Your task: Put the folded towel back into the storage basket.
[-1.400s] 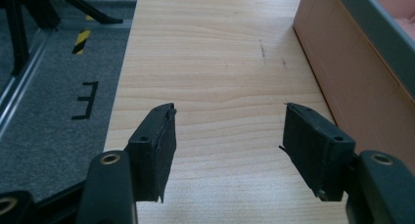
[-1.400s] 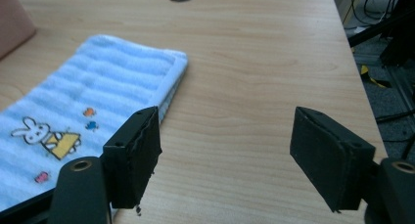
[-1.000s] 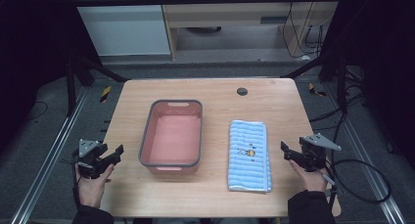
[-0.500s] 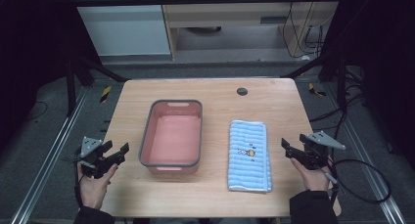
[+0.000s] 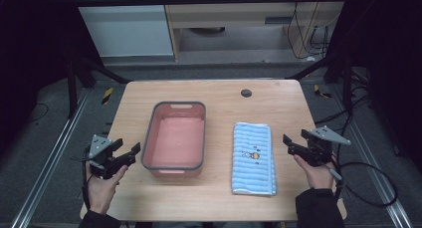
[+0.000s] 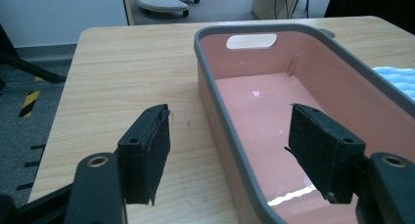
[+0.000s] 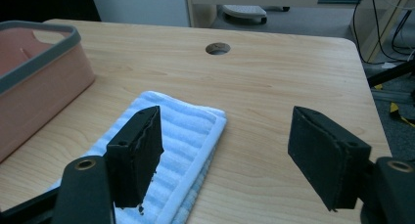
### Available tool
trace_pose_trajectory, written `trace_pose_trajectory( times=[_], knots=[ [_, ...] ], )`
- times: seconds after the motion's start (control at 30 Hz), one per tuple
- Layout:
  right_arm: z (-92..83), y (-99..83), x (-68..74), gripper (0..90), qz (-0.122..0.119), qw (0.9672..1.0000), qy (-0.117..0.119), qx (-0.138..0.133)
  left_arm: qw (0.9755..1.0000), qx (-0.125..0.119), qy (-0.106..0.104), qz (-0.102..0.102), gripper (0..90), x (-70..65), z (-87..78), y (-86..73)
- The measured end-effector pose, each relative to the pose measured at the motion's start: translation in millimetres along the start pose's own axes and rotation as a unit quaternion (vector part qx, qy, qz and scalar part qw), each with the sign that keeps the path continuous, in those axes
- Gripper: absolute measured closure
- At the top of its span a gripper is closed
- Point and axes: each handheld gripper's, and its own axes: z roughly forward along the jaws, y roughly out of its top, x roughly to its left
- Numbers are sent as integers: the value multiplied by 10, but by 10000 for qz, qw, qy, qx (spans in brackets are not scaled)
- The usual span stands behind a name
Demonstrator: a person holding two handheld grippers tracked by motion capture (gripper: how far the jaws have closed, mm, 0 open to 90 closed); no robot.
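High view first: nearest the camera, both hands sit at the table's front corners. The left gripper (image 5: 124, 149) has crept inward since 1 second ago and now sits right beside the near-left corner of the pink basin (image 5: 174, 138), jaws spread and holding nothing. The right gripper (image 5: 290, 142) has barely shifted; it waits just off the right edge of the blue towel (image 5: 253, 157), jaws likewise parted and empty.

Left gripper view confirms it: the 2 black pads straddle the basin's grey rim (image 6: 230, 136), 1 pad over bare wood, the other over the pink interior, not yet touching. Looks like the left hand is lining up to pinch that wall.

Right gripper view: the left pad hangs over the folded towel (image 7: 171, 131), the right pad over open tabletop; no contact yet.

Moving farther out, the towel lies flat and folded lengthwise, a small printed motif at its middle, just beside the basin but apart from it. The basin stands empty, with a handle slot in its far wall. Beyond them, a round cable hole (image 5: 246, 93) marks the table's (image 5: 278, 103) far side.

My read: the approach is under way, grasps still to come.
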Motion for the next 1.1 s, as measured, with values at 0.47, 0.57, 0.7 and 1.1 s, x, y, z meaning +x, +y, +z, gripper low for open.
trace_pose_trajectory(
  times=[0.47,0.57,0.7,1.1],
  knots=[
    [20,175,52,301,-6,9997,206,-104,9997,-83,-158,188,311,-301,99,138],
    [35,197,66,301,-26,9997,216,-75,9994,-52,-265,202,310,-396,139,160],
    [39,229,82,296,-15,9997,239,-105,9988,-62,-407,272,309,-552,183,207],
    [97,347,171,285,-52,9993,351,-138,9956,-128,-812,449,307,-1001,316,291]
  ],
)
